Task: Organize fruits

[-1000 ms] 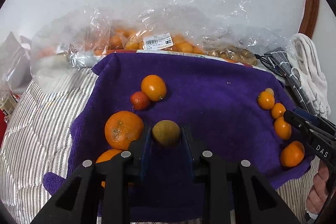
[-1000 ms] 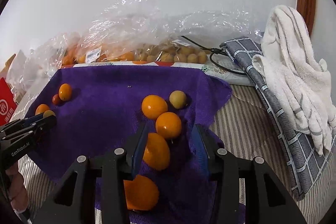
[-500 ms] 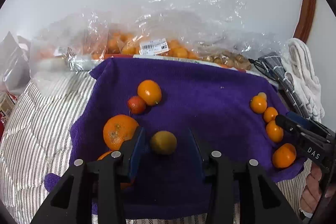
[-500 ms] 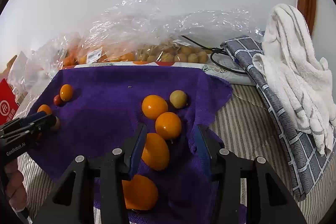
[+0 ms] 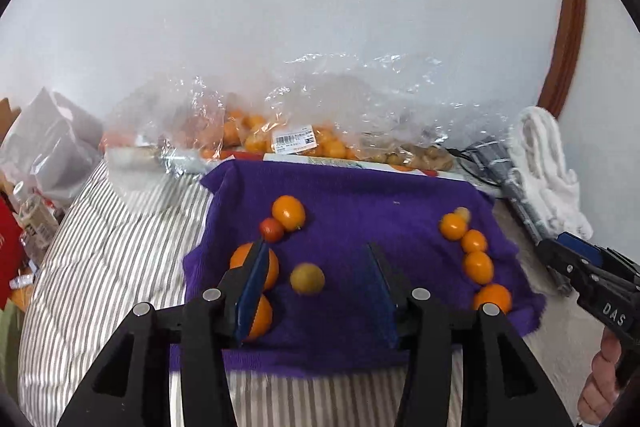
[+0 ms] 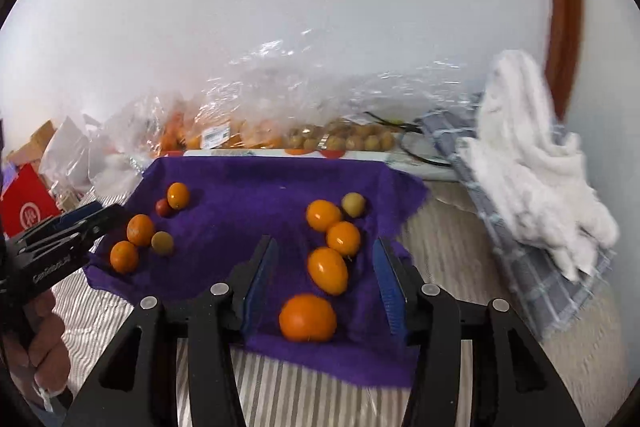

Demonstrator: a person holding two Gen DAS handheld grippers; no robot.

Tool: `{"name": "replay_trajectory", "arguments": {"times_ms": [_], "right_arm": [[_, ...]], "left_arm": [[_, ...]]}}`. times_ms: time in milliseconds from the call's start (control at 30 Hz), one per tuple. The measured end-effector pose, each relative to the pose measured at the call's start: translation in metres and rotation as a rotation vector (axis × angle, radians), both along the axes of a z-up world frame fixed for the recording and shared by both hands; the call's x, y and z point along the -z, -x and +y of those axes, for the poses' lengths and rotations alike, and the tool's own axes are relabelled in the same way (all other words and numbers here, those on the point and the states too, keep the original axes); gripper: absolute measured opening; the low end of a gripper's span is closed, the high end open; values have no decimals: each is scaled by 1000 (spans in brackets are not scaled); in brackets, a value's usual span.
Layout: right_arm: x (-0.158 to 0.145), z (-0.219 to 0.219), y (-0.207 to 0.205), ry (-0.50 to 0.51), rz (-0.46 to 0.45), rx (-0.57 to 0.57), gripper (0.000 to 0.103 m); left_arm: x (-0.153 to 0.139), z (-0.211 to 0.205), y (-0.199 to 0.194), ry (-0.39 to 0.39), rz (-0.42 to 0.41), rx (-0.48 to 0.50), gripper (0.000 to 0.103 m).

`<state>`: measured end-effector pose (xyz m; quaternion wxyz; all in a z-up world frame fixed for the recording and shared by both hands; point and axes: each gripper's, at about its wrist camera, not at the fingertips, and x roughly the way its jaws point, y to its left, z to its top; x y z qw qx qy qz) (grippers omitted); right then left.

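A purple towel [image 5: 360, 203] lies on a striped bedcover. In the left wrist view a yellow-green fruit [image 5: 307, 278] rests on it between the open fingers of my left gripper [image 5: 318, 267], which holds nothing. Two oranges [image 5: 256, 267] sit by the left finger, with a small red fruit [image 5: 271, 229] and an orange fruit [image 5: 288, 213] beyond. A row of orange fruits [image 5: 476, 265] lies on the towel's right side. In the right wrist view my right gripper [image 6: 324, 275] is open above that row [image 6: 328, 269], with a large orange [image 6: 307, 317] nearest.
Clear plastic bags of fruit [image 5: 304, 143] line the wall behind the towel. A white towel [image 6: 528, 155] and a grey checked cloth [image 6: 532, 279] lie to the right. A red box [image 6: 28, 211] and bags are at the left.
My left gripper has opened and let go of the yellow-green fruit, which now rests on the towel. Both grippers have pulled back and risen.
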<state>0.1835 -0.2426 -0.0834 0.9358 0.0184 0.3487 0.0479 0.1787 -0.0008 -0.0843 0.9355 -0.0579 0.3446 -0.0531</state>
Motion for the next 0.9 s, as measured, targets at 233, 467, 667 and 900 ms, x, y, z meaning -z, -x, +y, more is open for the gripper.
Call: {"name": "replay_trajectory", "arguments": {"times_ms": [233, 467, 667, 900], "right_arm": [[-21, -15, 60, 1, -11, 45, 51], [-26, -24, 109, -22, 15, 56, 56], [-32, -22, 146, 6, -35, 75, 86], [-29, -16, 167, 34, -55, 66, 95]], "left_arm": [[-23, -8, 70, -97, -69, -10, 62], [-42, -12, 120, -103, -85, -7, 75], [-58, -12, 156, -116, -134, -25, 87], [-68, -13, 173, -127, -150, -30, 88]]}}
